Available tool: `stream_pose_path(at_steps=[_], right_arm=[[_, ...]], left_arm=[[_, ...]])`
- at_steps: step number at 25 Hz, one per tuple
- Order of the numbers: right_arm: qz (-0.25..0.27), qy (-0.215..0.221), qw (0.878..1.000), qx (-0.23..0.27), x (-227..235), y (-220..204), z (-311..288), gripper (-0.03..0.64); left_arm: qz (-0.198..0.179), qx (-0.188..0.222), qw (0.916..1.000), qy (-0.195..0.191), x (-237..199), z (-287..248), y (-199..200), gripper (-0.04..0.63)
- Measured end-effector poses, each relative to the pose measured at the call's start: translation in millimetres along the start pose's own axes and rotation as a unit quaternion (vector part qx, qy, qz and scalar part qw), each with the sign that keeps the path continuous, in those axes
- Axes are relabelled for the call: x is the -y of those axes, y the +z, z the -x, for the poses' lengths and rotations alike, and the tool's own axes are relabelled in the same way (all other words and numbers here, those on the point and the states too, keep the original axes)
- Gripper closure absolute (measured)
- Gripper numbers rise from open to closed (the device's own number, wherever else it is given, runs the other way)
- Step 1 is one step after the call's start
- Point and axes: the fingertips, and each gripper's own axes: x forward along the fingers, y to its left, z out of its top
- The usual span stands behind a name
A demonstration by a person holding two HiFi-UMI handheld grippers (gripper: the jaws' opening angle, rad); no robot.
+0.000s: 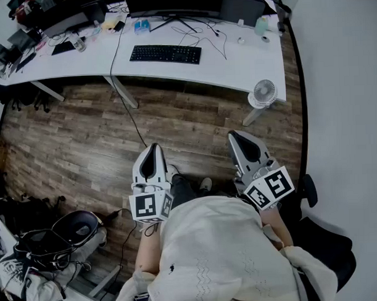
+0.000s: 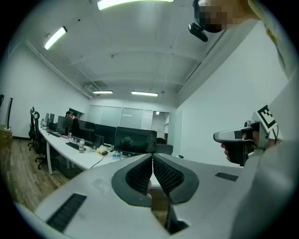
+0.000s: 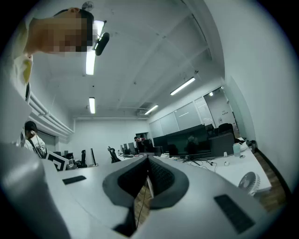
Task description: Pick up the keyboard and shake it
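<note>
Person: cream knit sweater, faint zigzag pattern. Left gripper & right gripper: grey shells, black ribbed pads, b/w marker cube each, next to sweater.

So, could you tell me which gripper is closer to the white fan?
The right gripper; the fan stands nearly straight ahead of it, while the left gripper is off to the side.
</note>
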Motion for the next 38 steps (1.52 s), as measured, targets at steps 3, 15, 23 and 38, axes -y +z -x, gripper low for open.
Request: stream_pose_path(at_steps=[3, 15, 23, 38], right_arm=[[-0.001, 0.0, 1.0, 0.002, 0, 1, 3, 0.617], [-0.001, 0.0, 1.0, 0.002, -2, 1, 2, 0.617], [-0.005, -0.006, 1.0, 0.0, 7, -4, -8, 0.617], [-0.013, -0.023, 1.0, 0.003, 14, 5, -103, 0.617]], left_arm=[[-0.001, 0.001, 1.0, 0.001, 2, 4, 2, 0.578], [0.0, 0.0, 1.0, -0.002, 4, 3, 0, 0.578], [0.003, -0.007, 0.9999, -0.006, -1, -10, -6, 0.578], [0.019, 0.013, 0.9995, -0.02, -73, -69, 15, 0.578]])
